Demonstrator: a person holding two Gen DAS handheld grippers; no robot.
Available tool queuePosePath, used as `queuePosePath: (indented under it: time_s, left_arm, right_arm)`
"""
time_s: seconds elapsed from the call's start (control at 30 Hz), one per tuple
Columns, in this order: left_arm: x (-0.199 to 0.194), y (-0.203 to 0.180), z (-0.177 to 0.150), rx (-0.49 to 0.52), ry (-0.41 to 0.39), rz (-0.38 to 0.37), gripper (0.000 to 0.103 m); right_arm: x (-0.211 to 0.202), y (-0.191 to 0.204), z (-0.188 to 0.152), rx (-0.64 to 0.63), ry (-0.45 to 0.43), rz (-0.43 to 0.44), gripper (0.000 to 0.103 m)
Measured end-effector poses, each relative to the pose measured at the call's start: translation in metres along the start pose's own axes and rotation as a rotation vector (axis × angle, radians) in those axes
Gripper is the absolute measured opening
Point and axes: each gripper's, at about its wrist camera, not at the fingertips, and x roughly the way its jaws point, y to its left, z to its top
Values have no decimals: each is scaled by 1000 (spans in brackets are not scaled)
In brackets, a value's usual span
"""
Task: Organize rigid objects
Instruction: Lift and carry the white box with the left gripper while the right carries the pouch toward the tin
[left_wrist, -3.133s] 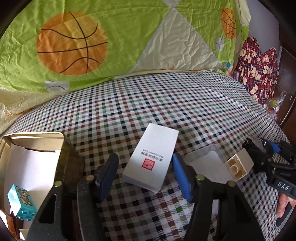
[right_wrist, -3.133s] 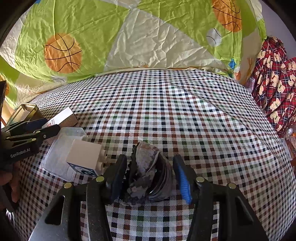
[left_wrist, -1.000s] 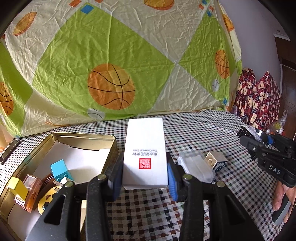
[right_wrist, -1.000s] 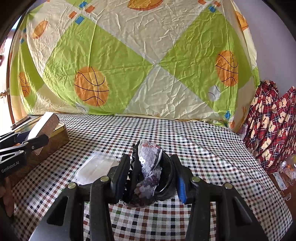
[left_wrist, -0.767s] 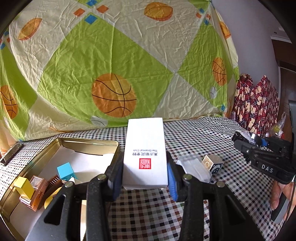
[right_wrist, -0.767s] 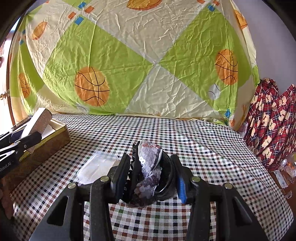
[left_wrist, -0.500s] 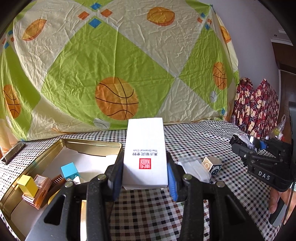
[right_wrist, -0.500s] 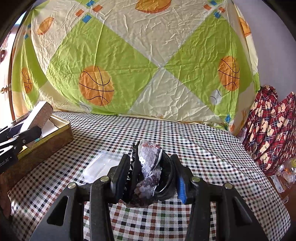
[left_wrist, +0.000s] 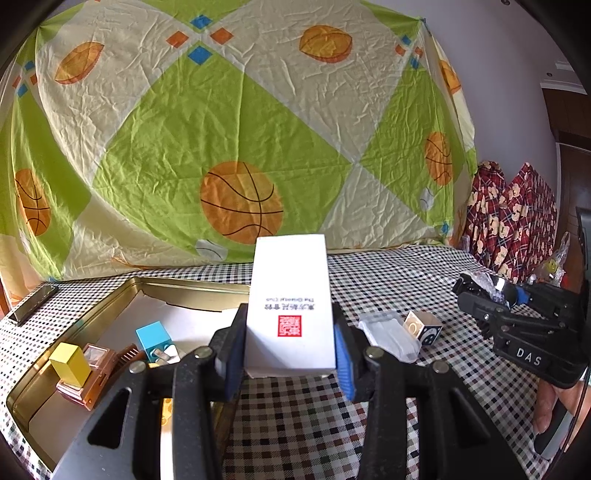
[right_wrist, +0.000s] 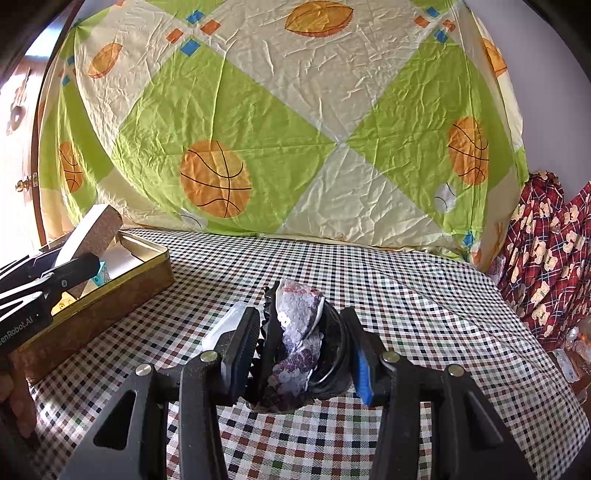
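While our left gripper (left_wrist: 290, 354) clamps the white carton (left_wrist: 290, 302) by its two long sides and carries it in the air beside the gold tin (left_wrist: 110, 306), the main risk we see is a bad landing. The carton stands tall between the pads, gripped only near its lower end, so a tilt as we swing it over the rim could let it pivot or slide out. Inside the tin, the yellow block (left_wrist: 68, 363), the brown clear-topped case (left_wrist: 94, 373) and the teal brick (left_wrist: 153, 338) crowd the near-left end, and we judge that dropping the carton onto them would leave it leaning or knock them about; the bare white liner toward the far side looks the safer spot. Our right gripper (right_wrist: 301, 350) is closed on a dark, sequinned bundle (right_wrist: 295, 332) that looks soft and crumpled, held above the checked tablecloth (right_wrist: 424, 306); being squashy, it could sag or work loose. With both tools heading for one tin, they may collide at its rim. Left on the cloth, the clear plastic case (left_wrist: 389, 334) and the toy cube (left_wrist: 423, 326) touch each other, and a low pass could sweep them aside.
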Motion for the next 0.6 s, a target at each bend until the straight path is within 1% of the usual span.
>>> queuePosePath:
  time_s: [0.37,0.6]
  left_arm:
    - [-4,1,-1,-2,-6,5,40]
    - [-5,2,-2,3,-5,4,40]
  right_arm:
    - [-11,20,0,-45,-34,30,48]
    - [-14,11,-1,7,-52,53,48]
